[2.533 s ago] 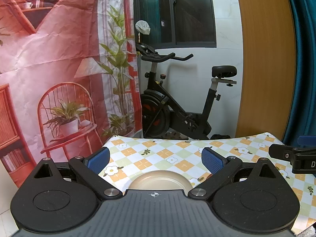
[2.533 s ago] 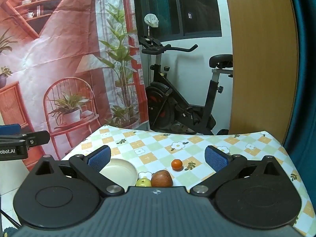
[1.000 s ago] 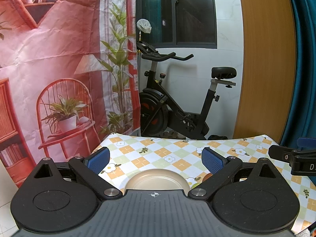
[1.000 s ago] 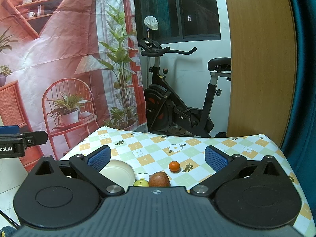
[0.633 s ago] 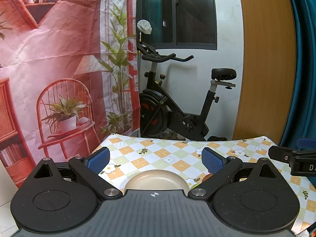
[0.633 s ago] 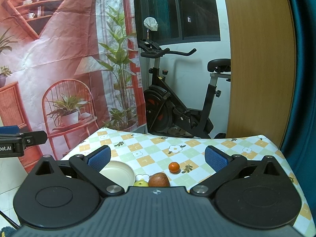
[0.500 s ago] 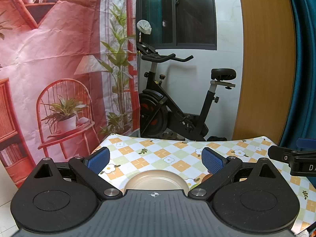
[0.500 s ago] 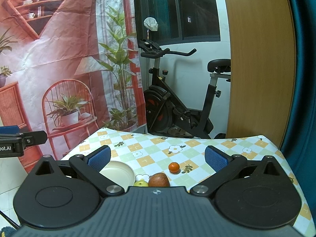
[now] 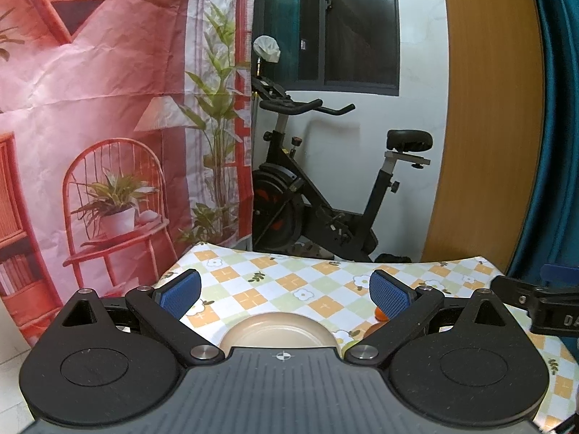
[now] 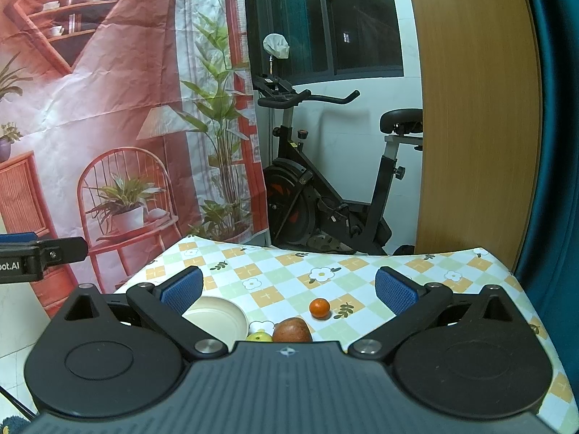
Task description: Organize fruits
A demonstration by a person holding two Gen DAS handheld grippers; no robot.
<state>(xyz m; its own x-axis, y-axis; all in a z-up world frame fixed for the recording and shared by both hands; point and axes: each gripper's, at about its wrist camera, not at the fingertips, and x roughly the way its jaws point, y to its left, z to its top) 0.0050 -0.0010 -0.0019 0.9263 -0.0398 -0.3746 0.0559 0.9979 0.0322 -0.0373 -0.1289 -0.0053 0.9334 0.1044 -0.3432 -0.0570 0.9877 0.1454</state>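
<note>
While both grippers hang above the near edge of the table (image 10: 427, 267), neither of them holds anything. The left gripper (image 9: 286, 291) has its jaws spread wide, and its blue pads (image 9: 180, 293) stand on both sides of a cream plate (image 9: 278, 332) that lies on the checked tablecloth just in front of it. The right gripper (image 10: 287, 289) is also wide apart, with nothing between its pads.

In the right wrist view the fruits are on the cloth to the right of the plate (image 10: 215, 316). A small orange (image 10: 320, 307) sits alone, a little further from the camera. Nearer, a reddish-brown apple (image 10: 292, 331) and a yellow-green fruit (image 10: 260, 336) lie side by side, partly hidden by the gripper body; I cannot tell if they touch each other. The yellow-green fruit is just beside the rim of the plate. The plate looks empty where it is visible.

In the left wrist view only small parts of the fruits show behind the right finger.

Behind the table stand an exercise bike (image 10: 325, 195), a printed backdrop (image 10: 108, 108) with a red chair and plants, and a wooden panel (image 10: 477, 108).
</note>
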